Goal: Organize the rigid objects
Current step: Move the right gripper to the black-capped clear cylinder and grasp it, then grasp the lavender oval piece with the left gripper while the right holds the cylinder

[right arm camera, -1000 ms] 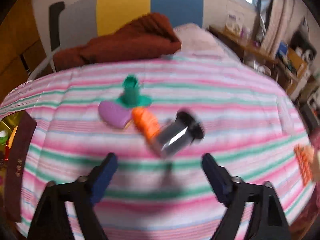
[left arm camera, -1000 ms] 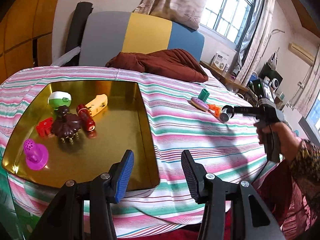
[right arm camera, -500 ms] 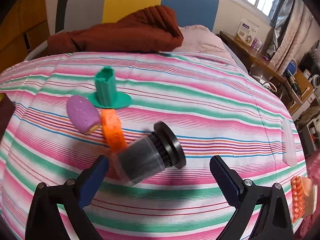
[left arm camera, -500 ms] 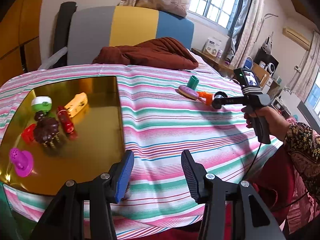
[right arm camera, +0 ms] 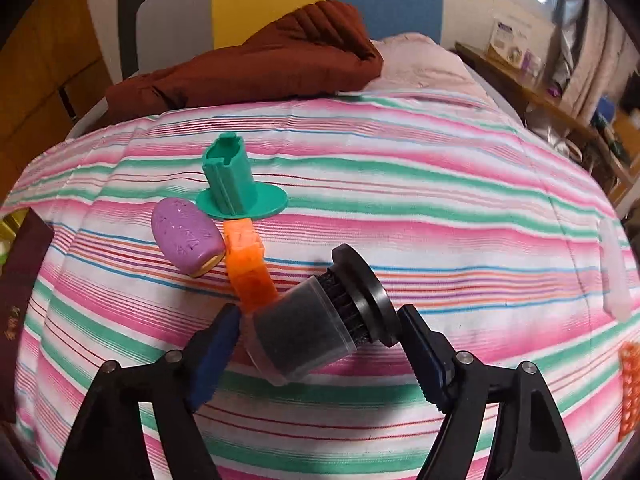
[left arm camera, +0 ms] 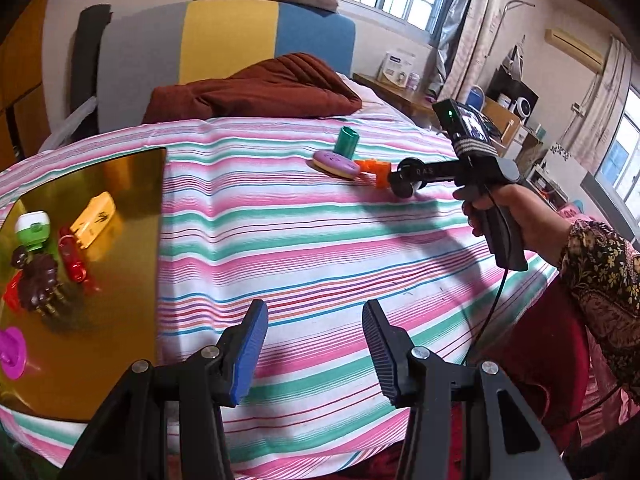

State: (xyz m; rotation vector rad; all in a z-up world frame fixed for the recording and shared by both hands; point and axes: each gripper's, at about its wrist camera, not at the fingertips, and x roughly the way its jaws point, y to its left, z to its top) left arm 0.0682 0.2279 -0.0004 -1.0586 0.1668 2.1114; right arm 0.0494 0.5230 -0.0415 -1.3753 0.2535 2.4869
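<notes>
A black cylinder with a wide black flange [right arm camera: 316,320] lies on its side on the striped cloth, between the open fingers of my right gripper [right arm camera: 316,340]; the jaws stand around it, and I cannot tell whether they touch it. An orange block [right arm camera: 248,264], a purple oval piece [right arm camera: 184,236] and a green flanged peg [right arm camera: 236,184] lie just beyond it. In the left wrist view the right gripper [left arm camera: 404,180] reaches those pieces [left arm camera: 336,162]. My left gripper [left arm camera: 312,352] is open and empty over the cloth, right of a gold tray [left arm camera: 120,280] that holds several toys.
A brown blanket [left arm camera: 256,92] lies at the far side before a grey, yellow and blue headboard. A clear plastic piece [right arm camera: 614,272] and an orange grid piece [right arm camera: 630,388] lie at the right. A desk with clutter stands at the far right.
My right gripper moved forward so its fingers now flank the black cylinder and have narrowed. My left gripper shifted right, away from the tray.
</notes>
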